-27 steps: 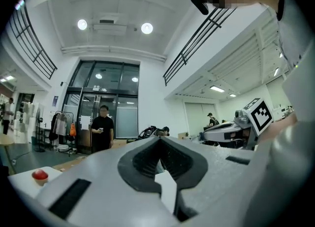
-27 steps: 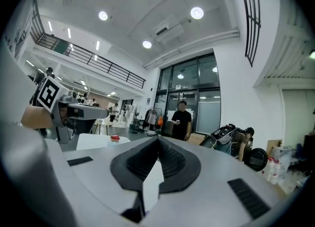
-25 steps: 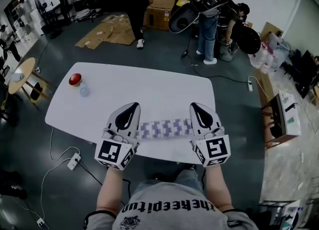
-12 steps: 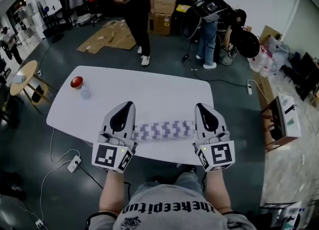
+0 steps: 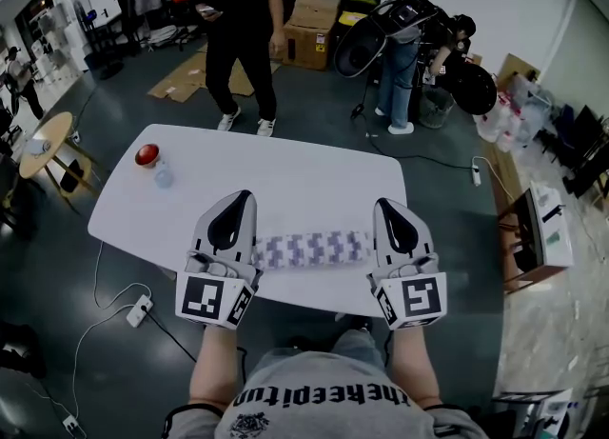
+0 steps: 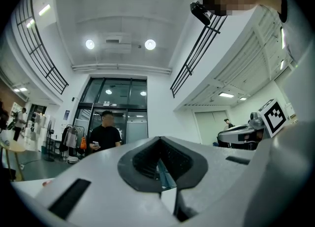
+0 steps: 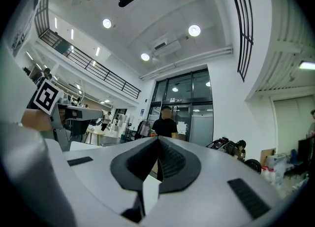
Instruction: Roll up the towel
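The towel (image 5: 312, 249), white with a purple check, lies rolled into a log across the near part of the white table (image 5: 285, 166). My left gripper (image 5: 240, 201) hovers at the roll's left end and my right gripper (image 5: 390, 207) at its right end, both above the table and pointing away from me. In the left gripper view the left gripper (image 6: 160, 156) has its jaws together with nothing between them. The right gripper (image 7: 156, 148) looks the same in the right gripper view. Neither gripper view shows the towel.
A red round object (image 5: 145, 153) and a small clear cup (image 5: 162, 176) sit at the table's far left corner. A person in black (image 5: 240, 37) stands just beyond the far edge. A round wooden side table (image 5: 43, 142) and a power strip (image 5: 139, 309) are at the left.
Both grippers have lifted a little and stand slightly farther out from the roll's ends. The person in black has walked left along the table's far side.
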`<state>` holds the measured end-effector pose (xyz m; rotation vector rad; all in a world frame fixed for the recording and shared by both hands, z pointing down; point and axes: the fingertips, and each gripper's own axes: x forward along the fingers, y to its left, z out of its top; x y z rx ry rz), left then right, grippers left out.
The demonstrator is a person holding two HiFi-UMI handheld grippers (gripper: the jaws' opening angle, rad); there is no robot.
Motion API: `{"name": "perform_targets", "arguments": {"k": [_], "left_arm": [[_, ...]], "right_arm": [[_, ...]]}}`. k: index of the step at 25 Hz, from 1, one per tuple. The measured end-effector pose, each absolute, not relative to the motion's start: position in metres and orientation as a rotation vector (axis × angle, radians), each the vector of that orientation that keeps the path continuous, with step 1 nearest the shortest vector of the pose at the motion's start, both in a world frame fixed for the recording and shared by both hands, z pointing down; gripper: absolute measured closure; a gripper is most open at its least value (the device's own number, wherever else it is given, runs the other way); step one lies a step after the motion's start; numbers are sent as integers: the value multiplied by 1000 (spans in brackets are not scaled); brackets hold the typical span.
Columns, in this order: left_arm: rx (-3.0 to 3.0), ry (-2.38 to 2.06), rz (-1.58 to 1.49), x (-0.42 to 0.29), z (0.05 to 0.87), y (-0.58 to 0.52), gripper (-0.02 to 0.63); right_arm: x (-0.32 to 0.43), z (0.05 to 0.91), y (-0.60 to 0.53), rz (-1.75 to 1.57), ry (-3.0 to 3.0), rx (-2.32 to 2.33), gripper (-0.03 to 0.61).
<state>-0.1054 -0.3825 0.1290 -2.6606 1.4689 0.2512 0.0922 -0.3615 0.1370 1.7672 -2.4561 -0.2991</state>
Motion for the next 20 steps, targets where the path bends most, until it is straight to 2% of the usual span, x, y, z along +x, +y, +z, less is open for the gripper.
{"name": "perform_targets", "arguments": {"k": [20], "left_arm": [[-2651,1466,242,-107,131,-390,609]], "right_arm": [[90,139,-368,-289,-2450,1801,575]]}}
